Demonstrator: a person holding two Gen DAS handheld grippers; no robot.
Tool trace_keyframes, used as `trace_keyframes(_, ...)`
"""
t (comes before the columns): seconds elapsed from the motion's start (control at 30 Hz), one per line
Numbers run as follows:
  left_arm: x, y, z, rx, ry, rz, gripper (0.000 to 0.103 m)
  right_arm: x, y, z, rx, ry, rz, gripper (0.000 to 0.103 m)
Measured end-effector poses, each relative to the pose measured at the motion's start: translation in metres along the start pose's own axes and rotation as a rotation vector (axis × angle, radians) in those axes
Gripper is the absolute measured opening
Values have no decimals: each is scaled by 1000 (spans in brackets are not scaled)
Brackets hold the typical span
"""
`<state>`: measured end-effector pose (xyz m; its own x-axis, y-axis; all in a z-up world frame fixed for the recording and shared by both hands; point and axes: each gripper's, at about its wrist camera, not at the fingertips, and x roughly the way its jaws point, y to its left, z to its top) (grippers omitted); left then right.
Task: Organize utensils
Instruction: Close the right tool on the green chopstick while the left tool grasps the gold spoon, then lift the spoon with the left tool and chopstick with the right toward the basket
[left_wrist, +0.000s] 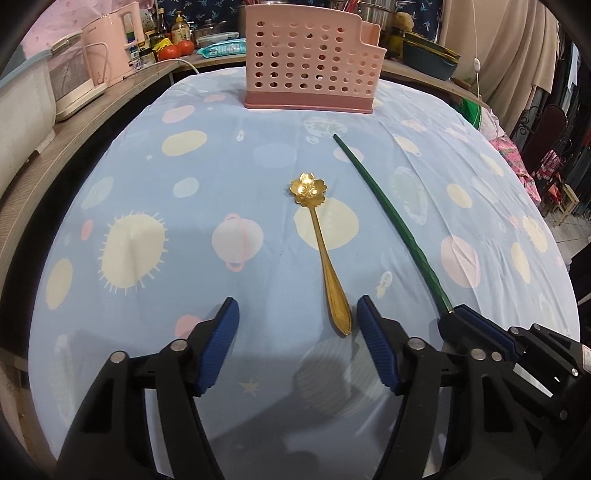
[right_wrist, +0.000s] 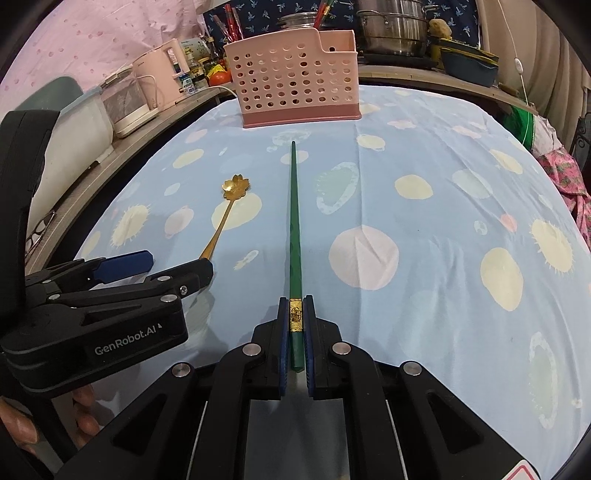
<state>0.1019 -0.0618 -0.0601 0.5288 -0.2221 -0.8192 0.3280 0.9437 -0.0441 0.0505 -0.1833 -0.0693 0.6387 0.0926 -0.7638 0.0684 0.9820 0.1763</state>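
A gold spoon (left_wrist: 320, 254) with a flower-shaped bowl lies on the blue patterned cloth (left_wrist: 147, 177). Its handle end sits between the blue pads of my left gripper (left_wrist: 297, 315), close to the right pad; the jaws stand open and do not press it. My right gripper (right_wrist: 295, 325) is shut on the thick, gold-banded end of a green chopstick (right_wrist: 294, 206), whose thin tip points at the pink perforated utensil holder (right_wrist: 295, 81). The left wrist view shows the chopstick (left_wrist: 384, 214), right gripper (left_wrist: 476, 325) and holder (left_wrist: 310, 62). The right wrist view shows the spoon (right_wrist: 231, 201) and left gripper (right_wrist: 177, 263).
A wooden counter (left_wrist: 74, 129) curves along the left and back, carrying a pink kettle (left_wrist: 110, 48), a white appliance, bottles, tomatoes (left_wrist: 177, 50) and steel pots (right_wrist: 391, 29). A hand (right_wrist: 22, 424) holds the left gripper's body. Pink fabric hangs at the right edge.
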Motion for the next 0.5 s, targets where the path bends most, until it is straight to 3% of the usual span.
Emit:
trace_keyframes(0.1,-1,1,0,-1,-6,-4,44,0,-1,0,1,1,1,7)
trace_keyframes(0.2,-3,2,-1,-1,-10,-15,26,0,0,0,1,1,1,7)
trace_keyframes(0.23,-3,2,-1,-3,-11,-21,15,0,0,0,1,0,1,7)
trace_keyframes(0.27,-3,3,-1,-5,-7,-39,12,0,0,0,1,1,1,7)
trace_keyframes(0.5,-15,8,3,-29,-30,-47,11,-4,1,0,4,-6,7,7)
